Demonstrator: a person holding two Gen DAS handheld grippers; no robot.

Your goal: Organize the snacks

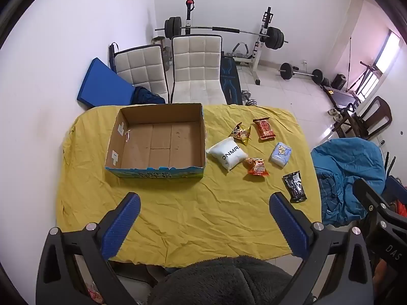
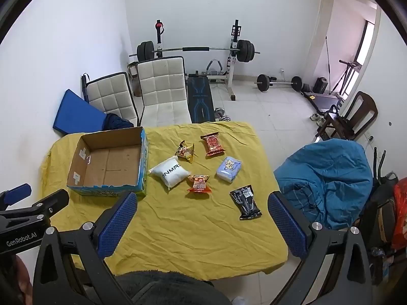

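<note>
My left tool (image 1: 203,203) and right tool (image 2: 201,202) both hang released above the yellow-clothed worktop (image 2: 190,228), gripping nothing. Ahead lie six snack packets, the black packet (image 2: 246,201) nearest, the white pouch (image 1: 227,154) just beside the empty cardboard box (image 1: 157,142).

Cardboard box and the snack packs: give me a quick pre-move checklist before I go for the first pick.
1. Cardboard box open on top, nothing inside: ok.
2. Left gripper jaws wide apart, holding nothing: ok.
3. Right gripper jaws wide apart, holding nothing: ok.
4. Black packet, nearest the right gripper, lies flat and apart from the other packs: ok.
5. White pouch and orange packet lie very close; whether they touch: cannot tell.
6. Yellow cloth is wrinkled and could snag a low pass: not ok.
</note>
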